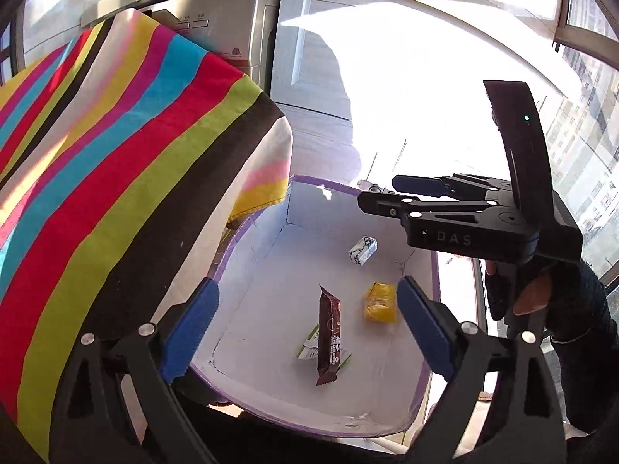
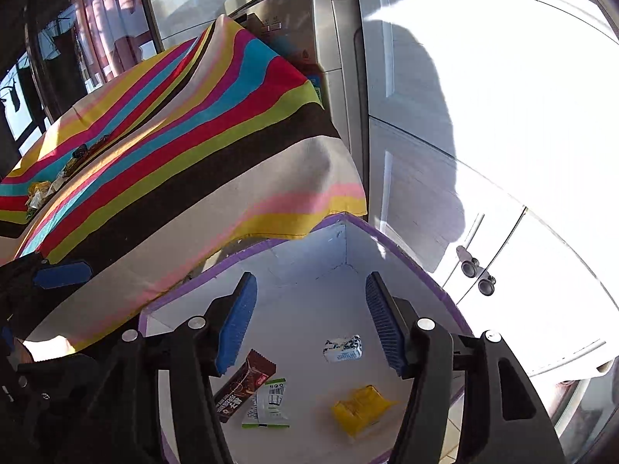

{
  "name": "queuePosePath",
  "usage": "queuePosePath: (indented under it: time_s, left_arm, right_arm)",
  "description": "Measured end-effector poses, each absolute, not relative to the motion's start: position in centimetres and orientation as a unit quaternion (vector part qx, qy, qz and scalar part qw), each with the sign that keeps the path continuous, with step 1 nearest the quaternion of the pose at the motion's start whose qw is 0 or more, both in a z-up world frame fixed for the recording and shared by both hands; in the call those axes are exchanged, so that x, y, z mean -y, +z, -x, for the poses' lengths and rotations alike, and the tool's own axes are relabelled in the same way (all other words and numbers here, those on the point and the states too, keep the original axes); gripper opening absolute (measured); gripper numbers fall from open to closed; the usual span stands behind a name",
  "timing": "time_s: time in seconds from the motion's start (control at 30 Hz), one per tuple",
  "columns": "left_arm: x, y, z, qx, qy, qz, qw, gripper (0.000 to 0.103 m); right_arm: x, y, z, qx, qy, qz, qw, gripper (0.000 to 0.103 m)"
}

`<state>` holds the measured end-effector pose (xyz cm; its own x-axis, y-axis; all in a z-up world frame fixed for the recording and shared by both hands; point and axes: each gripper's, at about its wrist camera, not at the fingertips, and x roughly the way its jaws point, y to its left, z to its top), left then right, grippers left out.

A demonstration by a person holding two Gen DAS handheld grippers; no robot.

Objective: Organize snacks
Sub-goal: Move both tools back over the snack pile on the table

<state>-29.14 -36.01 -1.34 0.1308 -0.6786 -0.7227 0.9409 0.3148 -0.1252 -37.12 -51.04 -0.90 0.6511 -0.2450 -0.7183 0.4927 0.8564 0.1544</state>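
Left wrist view: the left gripper (image 1: 307, 323) hangs released and empty above the purple-rimmed box (image 1: 247, 228), where a brown bar (image 1: 329, 342), a green-white packet (image 1: 308, 345), a yellow packet (image 1: 380, 302) and a patterned packet (image 1: 362, 250) lie. The right gripper (image 1: 381, 192) reaches in from the right, empty. Lift straight up to clear the rim.

Right wrist view: its jaws stand parted over the same box, holding nothing. More snacks (image 2: 38, 193) lie well apart on the striped cloth (image 2: 193, 147); take one at a time, gripping across its narrow side.
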Motion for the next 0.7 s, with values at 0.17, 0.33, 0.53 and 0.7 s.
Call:
queuePosePath:
  time_s: [0.17,0.33,0.53,0.7]
  left_arm:
    - [30.4,1.3,24.8,-0.333,-0.495,-0.161,0.786,0.100]
    - [22.7,3.0,20.2,-0.325,-0.407,-0.152,0.840,0.100]
    - [12.7,3.6,14.1,-0.347,-0.282,-0.103,0.888,0.100]
    - [4.7,3.4,9.6,-0.364,-0.179,-0.062,0.912,0.100]
  right_arm:
    - [48.8,0.5,34.8,-0.351,-0.165,-0.160,0.908,0.058]
    - [42.3,2.3,29.5,-0.334,-0.058,-0.124,0.932,0.064]
    - [33.8,4.5,21.2,-0.325,0.031,-0.083,0.942,0.071]
    - [26.9,4.6,13.8,-0.358,0.089,-0.039,0.929,0.072]
